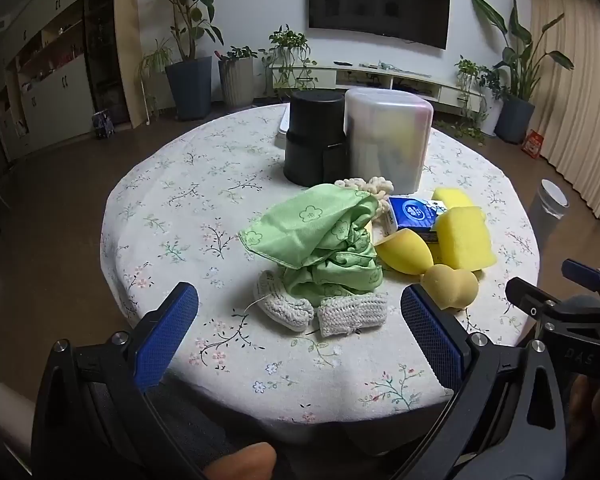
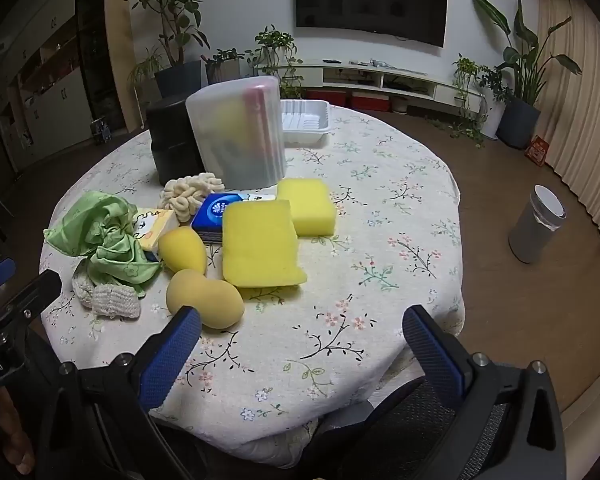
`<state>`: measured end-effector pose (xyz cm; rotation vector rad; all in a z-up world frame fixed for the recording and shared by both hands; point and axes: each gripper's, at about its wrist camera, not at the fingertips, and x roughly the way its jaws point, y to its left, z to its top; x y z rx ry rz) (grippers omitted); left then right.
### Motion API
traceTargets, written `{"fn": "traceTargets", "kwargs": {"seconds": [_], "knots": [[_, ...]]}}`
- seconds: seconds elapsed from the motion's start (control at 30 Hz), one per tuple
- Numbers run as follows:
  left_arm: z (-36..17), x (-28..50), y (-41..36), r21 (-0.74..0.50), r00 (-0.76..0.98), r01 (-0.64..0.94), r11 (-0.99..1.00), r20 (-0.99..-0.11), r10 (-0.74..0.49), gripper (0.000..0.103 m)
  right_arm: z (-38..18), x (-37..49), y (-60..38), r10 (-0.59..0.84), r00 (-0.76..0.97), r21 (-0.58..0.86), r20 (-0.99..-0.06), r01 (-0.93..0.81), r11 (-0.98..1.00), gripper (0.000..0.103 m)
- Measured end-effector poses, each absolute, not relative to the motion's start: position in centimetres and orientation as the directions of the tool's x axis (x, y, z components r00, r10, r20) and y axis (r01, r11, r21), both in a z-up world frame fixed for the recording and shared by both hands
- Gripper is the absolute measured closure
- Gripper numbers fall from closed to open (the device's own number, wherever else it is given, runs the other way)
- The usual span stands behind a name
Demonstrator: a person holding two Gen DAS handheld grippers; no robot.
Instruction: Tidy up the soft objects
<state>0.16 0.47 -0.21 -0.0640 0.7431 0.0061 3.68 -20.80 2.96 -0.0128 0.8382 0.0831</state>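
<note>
Right wrist view: translucent bin (image 2: 236, 132) ahead holds yellow sponge, pink item.
White tray (image 2: 306, 120): behind bin.
Right gripper (image 2: 300, 344): open, empty.
Left gripper (image 1: 300, 320): open, empty.

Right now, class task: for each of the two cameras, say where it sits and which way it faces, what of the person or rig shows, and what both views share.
Left wrist: sits on the left tool, low at the table's near edge, facing the green cloth; its open blue fingers show, the right tool at the right edge.
Right wrist: sits on the right tool, further right, facing the yellow sponges; its fingers are open too.
Shared: the floral tablecloth, the frosted container, the TV.
</note>
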Motion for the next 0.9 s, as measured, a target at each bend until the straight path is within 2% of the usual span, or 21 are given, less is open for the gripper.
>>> {"fn": "traceTargets", "kwargs": {"seconds": [0.17, 0.9], "knots": [[-0.2, -0.21, -0.17, -0.012, 0.748, -0.029, 0.999, -0.664, 0.014, 0.0, 2.93, 3.7, -20.8, 0.068, 0.664, 0.021, -0.744, -0.078, 0.997, 0.0], [-0.82, 0.18, -0.2, -0.037, 0.73, -0.017, 0.999, -0.683, -0.013, 0.0, 2.98, 3.88, -21.12, 0.082, 0.667, 0.033, -0.741, -0.085, 0.996, 0.0]]}}
